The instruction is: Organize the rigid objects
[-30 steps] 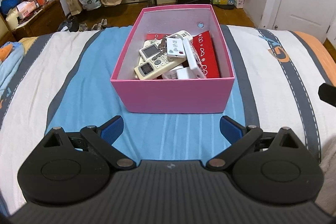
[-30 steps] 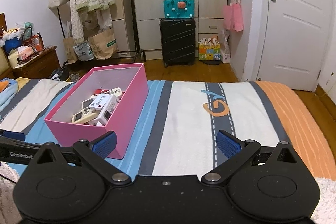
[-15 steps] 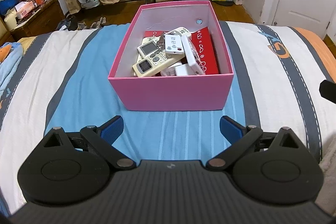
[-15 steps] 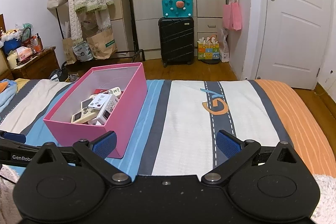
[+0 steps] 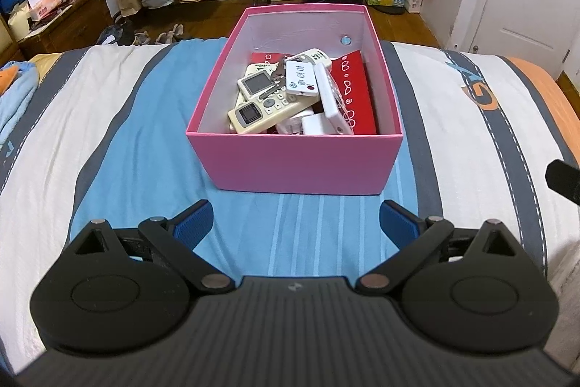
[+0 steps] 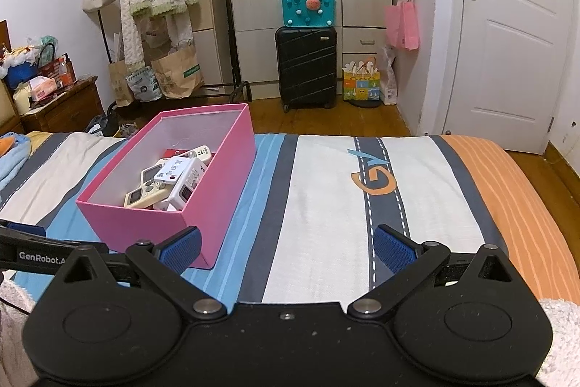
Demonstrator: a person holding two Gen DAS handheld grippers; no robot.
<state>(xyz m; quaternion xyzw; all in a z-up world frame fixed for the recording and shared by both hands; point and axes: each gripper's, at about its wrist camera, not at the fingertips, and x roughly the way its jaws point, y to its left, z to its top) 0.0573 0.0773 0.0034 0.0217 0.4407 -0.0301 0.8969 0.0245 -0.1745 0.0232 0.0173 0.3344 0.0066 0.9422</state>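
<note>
On the striped bed [image 5: 108, 133], the pink box [image 5: 297, 162] of remotes [image 5: 268, 109] is found dead ahead of the left tool [image 5: 295, 222], nearer than the right tool [image 6: 286, 249], both spread wide and empty.

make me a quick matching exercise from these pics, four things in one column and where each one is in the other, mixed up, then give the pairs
Things:
1. pink box
2. black suitcase
3. teal bag
4. white remotes

Places:
A. on top of the suitcase
B. inside the pink box
C. on the blue stripe of the bed cover
D. on the wooden floor in front of the wardrobe

Pairs: 1-C, 2-D, 3-A, 4-B

Both claws, left and right, are open and empty, short of the box.
</note>
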